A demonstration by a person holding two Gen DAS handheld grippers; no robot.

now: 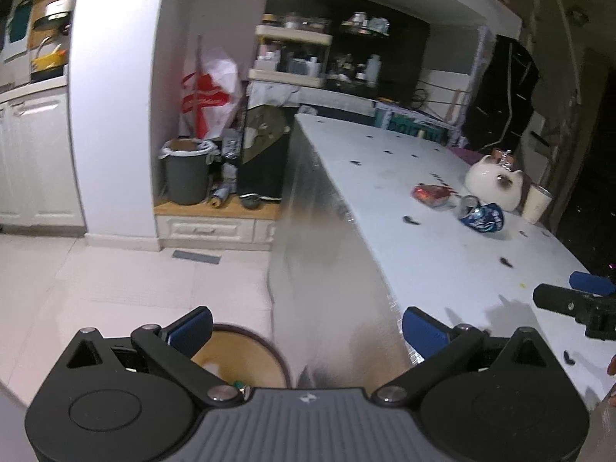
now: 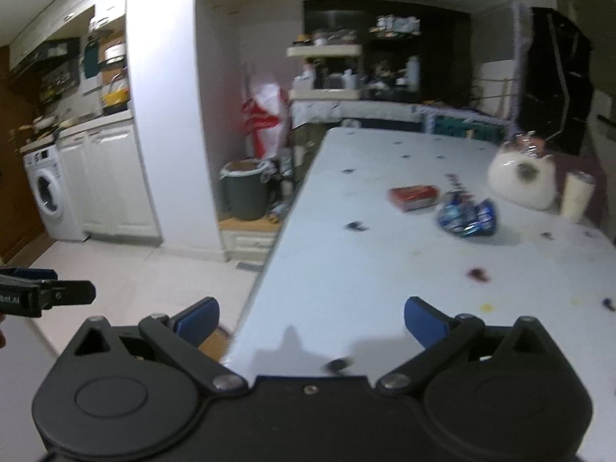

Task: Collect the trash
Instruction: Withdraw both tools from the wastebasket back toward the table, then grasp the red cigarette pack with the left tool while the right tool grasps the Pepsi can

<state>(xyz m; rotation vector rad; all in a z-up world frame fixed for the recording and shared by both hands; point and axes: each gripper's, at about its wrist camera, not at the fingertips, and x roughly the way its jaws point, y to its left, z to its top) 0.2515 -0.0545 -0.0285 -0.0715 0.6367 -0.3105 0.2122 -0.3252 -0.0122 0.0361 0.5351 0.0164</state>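
Note:
A crumpled blue wrapper (image 1: 482, 216) (image 2: 467, 217) and a red packet (image 1: 433, 195) (image 2: 414, 197) lie on the white table (image 1: 404, 238) (image 2: 385, 254), far side. My left gripper (image 1: 308, 327) is open and empty, over the table's near corner and above a round brown bin (image 1: 246, 362) on the floor with a few scraps inside. My right gripper (image 2: 312, 317) is open and empty at the table's near edge. Each gripper shows at the other view's edge, the right one in the left wrist view (image 1: 577, 300) and the left one in the right wrist view (image 2: 46, 294).
A white cat-shaped pot (image 1: 494, 184) (image 2: 523, 179) and a cream cup (image 1: 536, 204) (image 2: 576, 197) stand behind the trash. Small dark scraps dot the table. A grey lined dustbin (image 1: 186, 175) (image 2: 246, 190) stands in an alcove beside cluttered shelves. White cabinets and a washing machine (image 2: 48, 192) are at left.

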